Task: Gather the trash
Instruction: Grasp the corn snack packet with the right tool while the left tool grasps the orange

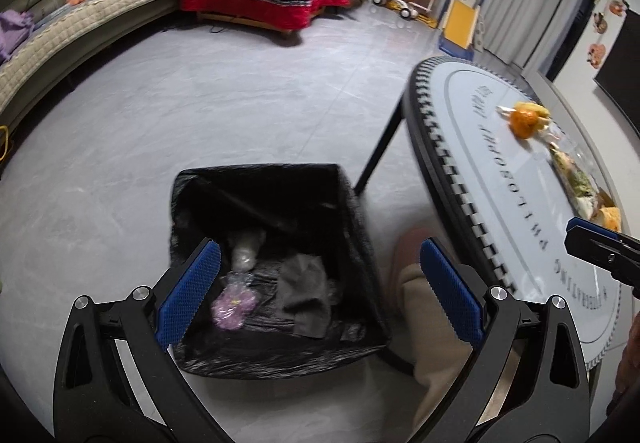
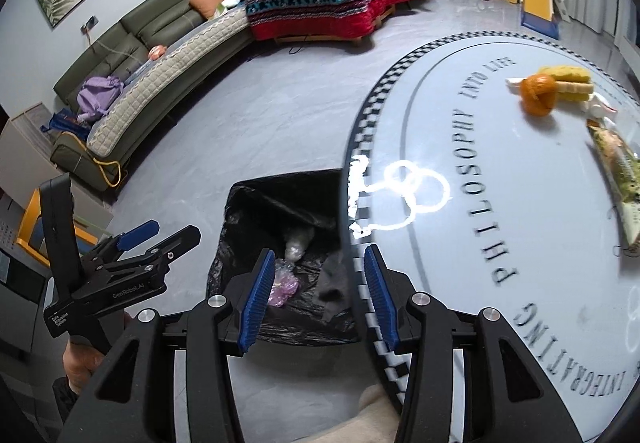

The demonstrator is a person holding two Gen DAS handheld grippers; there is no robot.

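Trash, peels and wrappers, lay along the table's far edge; some already sat in the bin. Left gripper gaped wide and empty, right gripper half-open, empty. Reaching across could knock peels floorward

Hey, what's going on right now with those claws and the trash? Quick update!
Both claws open, empty: left claw over bin, right claw at table edge. Peels, wrappers left on table. Nothing blocking.

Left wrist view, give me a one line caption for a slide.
Open, empty left gripper above the black-lined trash bin holding discarded wrappers, beside a round table with food scraps.
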